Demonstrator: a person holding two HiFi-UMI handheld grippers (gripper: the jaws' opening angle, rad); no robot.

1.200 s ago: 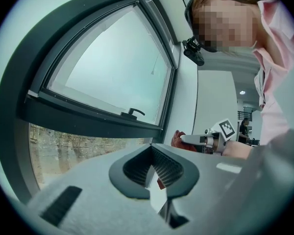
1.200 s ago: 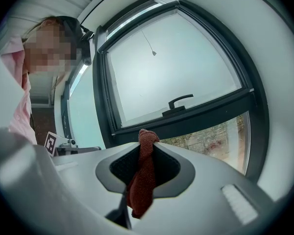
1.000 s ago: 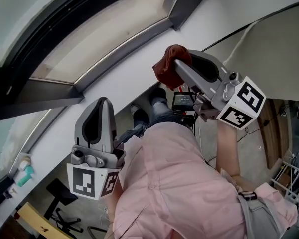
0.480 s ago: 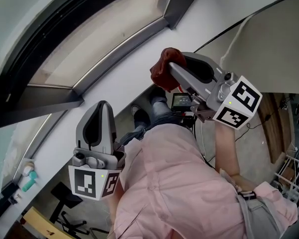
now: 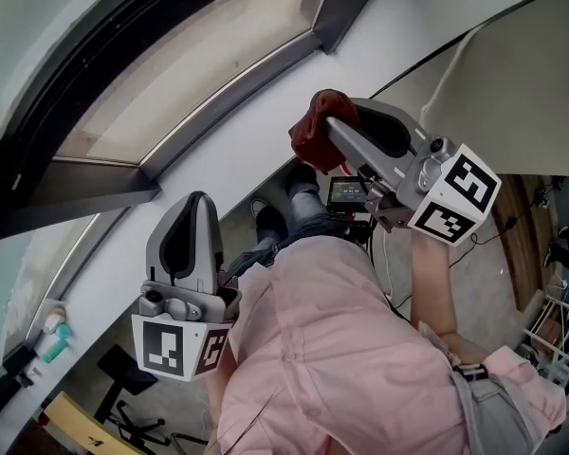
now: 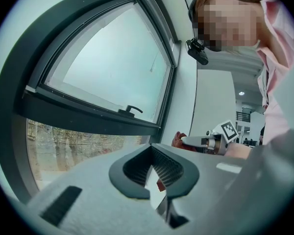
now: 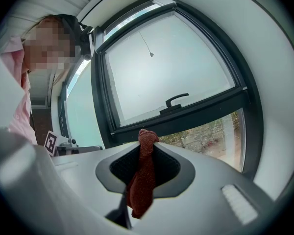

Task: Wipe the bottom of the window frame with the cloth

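Little is altered over the last second. The left hand-held gripper (image 5: 194, 202) is kept low by the pink shirt (image 5: 332, 349), its ribbed black pads closed tip to tip on nothing. The window frame (image 5: 228, 93), a smooth dark grey metal rail above a white painted sill (image 5: 256, 154), is not yet seen to be touched. The right hand-held gripper (image 5: 334, 121) is shifted only slightly and stays clamped on the cloth (image 5: 313, 131), a rust-red, coarse-woven rag bunched into a knot above the jaws and left hanging limp below. The cloth is held near the bottom rail, so wiping is judged not yet begun.
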